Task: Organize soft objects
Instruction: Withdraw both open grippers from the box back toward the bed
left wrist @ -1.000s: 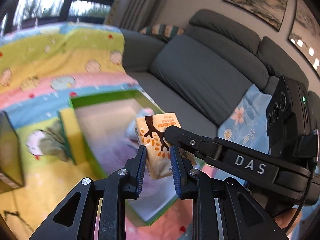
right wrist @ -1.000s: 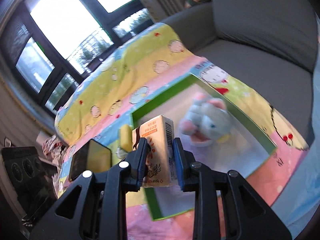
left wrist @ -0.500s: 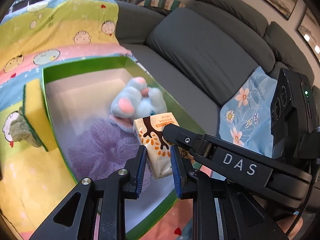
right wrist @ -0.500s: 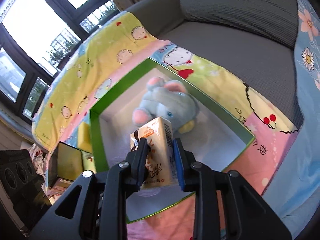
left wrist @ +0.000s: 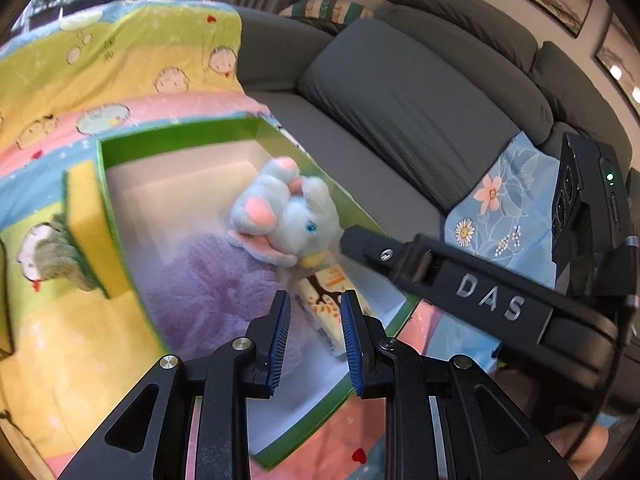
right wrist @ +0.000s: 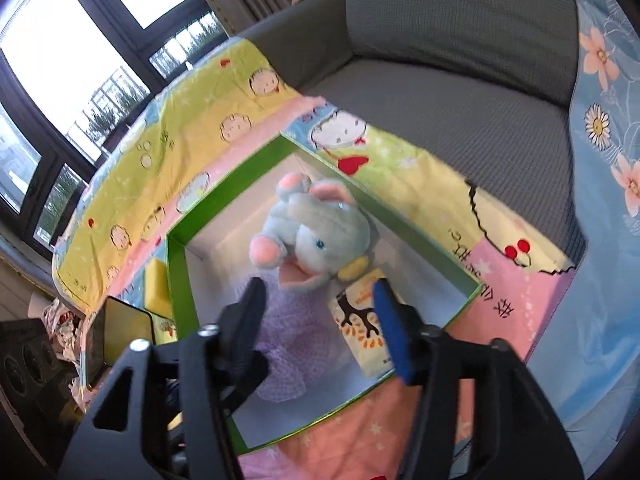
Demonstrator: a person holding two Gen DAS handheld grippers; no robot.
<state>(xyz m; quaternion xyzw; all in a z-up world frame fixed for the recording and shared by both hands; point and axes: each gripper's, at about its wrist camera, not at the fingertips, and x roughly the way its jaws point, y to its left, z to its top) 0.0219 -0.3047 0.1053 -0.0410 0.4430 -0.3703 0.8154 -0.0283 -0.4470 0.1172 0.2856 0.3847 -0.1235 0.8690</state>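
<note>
Once let go by both grippers, now lying in the green box (right wrist: pixel 424 236) — tissue pack (right wrist: pixel 362 322) delivered.
Right gripper (right wrist: pixel 320 312) fingers spread wide and empty, left gripper (left wrist: pixel 314 320) fingers parted above it; rests beside plush elephant (right wrist: pixel 316 236) and purple puff (left wrist: pixel 216 292) — yellow sponge (left wrist: pixel 86 216) outside, likely next.
</note>
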